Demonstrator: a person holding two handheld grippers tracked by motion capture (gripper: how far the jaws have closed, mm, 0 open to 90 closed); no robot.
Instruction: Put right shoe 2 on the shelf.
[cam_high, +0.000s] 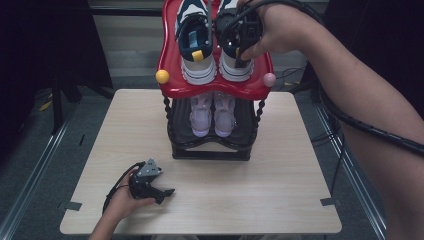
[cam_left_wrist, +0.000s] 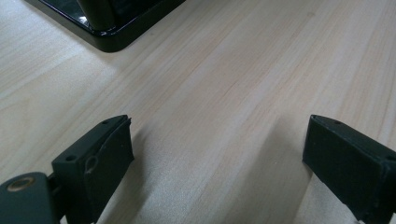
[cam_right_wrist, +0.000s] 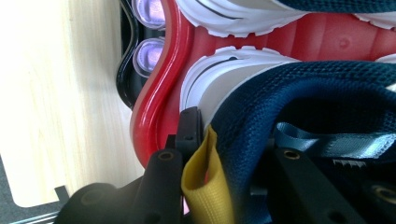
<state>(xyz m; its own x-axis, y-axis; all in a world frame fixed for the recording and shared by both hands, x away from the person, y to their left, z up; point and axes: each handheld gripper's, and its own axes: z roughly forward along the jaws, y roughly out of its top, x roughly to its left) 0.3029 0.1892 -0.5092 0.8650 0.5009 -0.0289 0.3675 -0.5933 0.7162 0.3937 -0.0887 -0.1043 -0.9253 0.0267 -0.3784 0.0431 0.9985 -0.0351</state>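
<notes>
Near edge of table (cam_high: 280, 200), left of middle: left gripper (cam_high: 165, 192) resting on the wood, jaws wide, nothing between them.

Mid-table: rack (cam_high: 210, 150). Lower shelf (cam_high: 247, 137): pink shoes (cam_high: 212, 115), heels toward near edge.

Top shelf (cam_high: 170, 65), red: navy-and-white pair. Left shoe (cam_high: 195, 45) free. Right shoe (cam_high: 235, 67) under right gripper (cam_right_wrist: 224, 154), jaws narrow, clamped on heel collar beside yellow tab (cam_right_wrist: 205, 182).

Likely step: lifting or setting right shoe. Next: either a straight lift clear of the rim, or letting go.

Long axis near-to-far, heel toward near edge, toe away.
</notes>
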